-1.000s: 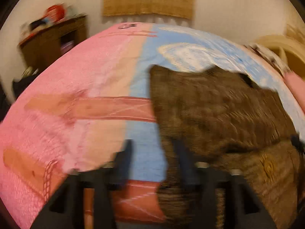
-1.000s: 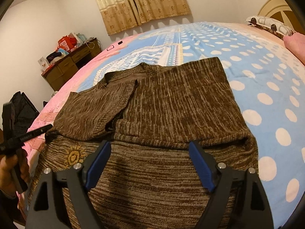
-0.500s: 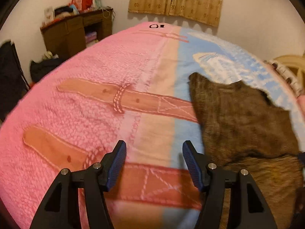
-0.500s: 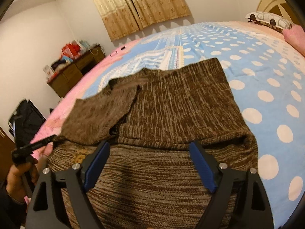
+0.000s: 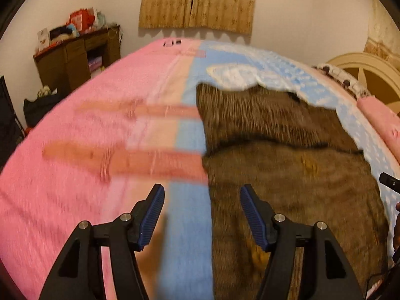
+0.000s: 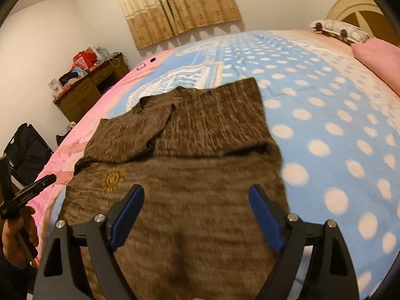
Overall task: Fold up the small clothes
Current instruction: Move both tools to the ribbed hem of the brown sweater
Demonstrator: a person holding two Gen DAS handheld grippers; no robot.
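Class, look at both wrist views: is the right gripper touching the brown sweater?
Cannot tell. In the right wrist view the right gripper has open fingers over the sweater, with nothing between them, but motion blur hides any gap or contact.

sweater (image 6: 190, 150): mottled brown knit, gold sun motif | bedspread (image 6: 325, 115): blue with white dots, pink beside the sweater | curtains (image 6: 175, 5): tan, patterned
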